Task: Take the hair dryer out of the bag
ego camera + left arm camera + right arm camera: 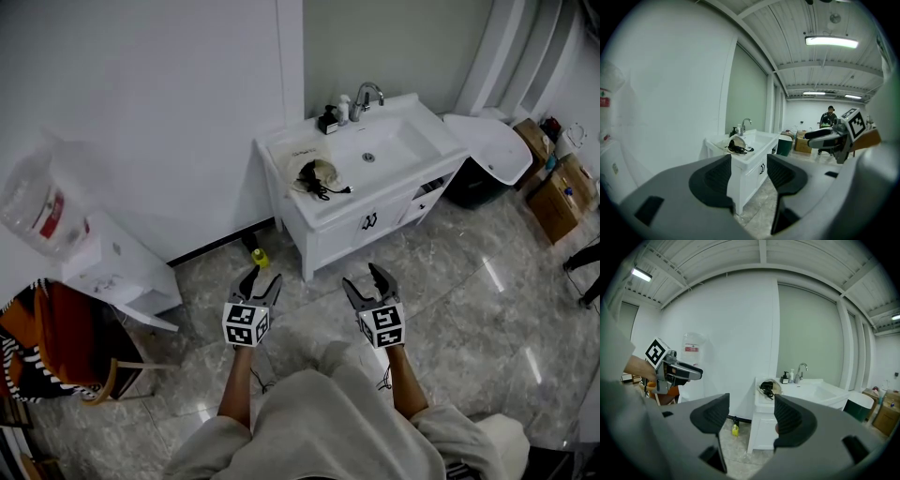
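— Both grippers free?
— Yes: left gripper (263,277) and right gripper (364,277) gape empty, low centre.
— The hair dryer (307,174)?
— Upper centre, in its bag (325,169) on the tabletop (281,148), left of the basin (375,150); well apart, straight ahead, neither gripper clearly nearer.

White vanity (330,236) with faucet (365,95); yellow bottle (259,257) on floor beside; cardboard boxes (559,197) right.

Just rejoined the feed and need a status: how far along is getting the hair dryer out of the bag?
Nothing done yet: the black hair dryer is still with the bag on the sink counter. Nothing in hand: left gripper and right gripper are open, empty, well short of the counter. Left: approach, grasp the dryer, pull it out.
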{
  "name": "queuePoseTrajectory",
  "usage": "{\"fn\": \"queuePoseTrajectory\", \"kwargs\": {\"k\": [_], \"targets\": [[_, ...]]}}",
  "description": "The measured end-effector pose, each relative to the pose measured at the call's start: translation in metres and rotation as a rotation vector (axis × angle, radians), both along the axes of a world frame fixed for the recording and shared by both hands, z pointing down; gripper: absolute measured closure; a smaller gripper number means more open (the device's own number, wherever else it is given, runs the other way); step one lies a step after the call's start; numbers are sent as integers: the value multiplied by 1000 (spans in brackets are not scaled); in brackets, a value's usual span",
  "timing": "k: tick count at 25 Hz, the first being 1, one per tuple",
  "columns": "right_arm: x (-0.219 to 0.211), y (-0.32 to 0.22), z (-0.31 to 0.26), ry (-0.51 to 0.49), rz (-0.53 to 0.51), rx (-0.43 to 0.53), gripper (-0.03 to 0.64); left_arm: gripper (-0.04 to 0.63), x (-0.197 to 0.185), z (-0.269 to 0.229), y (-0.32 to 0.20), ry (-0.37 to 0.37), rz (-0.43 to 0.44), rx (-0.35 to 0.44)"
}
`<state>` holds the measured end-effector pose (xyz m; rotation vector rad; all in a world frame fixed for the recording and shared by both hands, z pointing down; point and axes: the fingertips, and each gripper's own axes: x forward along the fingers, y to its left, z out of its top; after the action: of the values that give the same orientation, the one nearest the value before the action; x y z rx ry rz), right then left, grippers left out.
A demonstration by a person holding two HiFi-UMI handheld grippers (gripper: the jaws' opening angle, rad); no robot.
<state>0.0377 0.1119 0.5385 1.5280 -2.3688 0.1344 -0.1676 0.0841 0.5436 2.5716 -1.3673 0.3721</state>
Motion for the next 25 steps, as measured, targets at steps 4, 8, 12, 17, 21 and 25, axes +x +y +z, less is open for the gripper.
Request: {"fn": "queuePoseTrajectory", "kwargs": {"k": [4, 8, 12, 17, 21, 25], "targets": [[-1, -10, 4, 4, -7, -6, 324, 365, -1, 4, -8, -1, 0, -5], [-5, -25, 11, 2, -17, -11, 325, 367, -5, 11, -22, -3, -9, -12], [-5, -49, 17, -2, -26, -13, 325, 367, -4, 14, -43, -11, -12, -10], [-9, -88, 26, -3, -39, -18, 325, 367, -5, 22, -82, -16, -20, -20], [-7, -131, 34, -7, -53, -24, 325, 366, 0, 26, -124, -18, -27, -25], [-5, -184, 34, -7, -69, -35, 325, 367, 3, 23, -173, -21, -39, -32]]}}
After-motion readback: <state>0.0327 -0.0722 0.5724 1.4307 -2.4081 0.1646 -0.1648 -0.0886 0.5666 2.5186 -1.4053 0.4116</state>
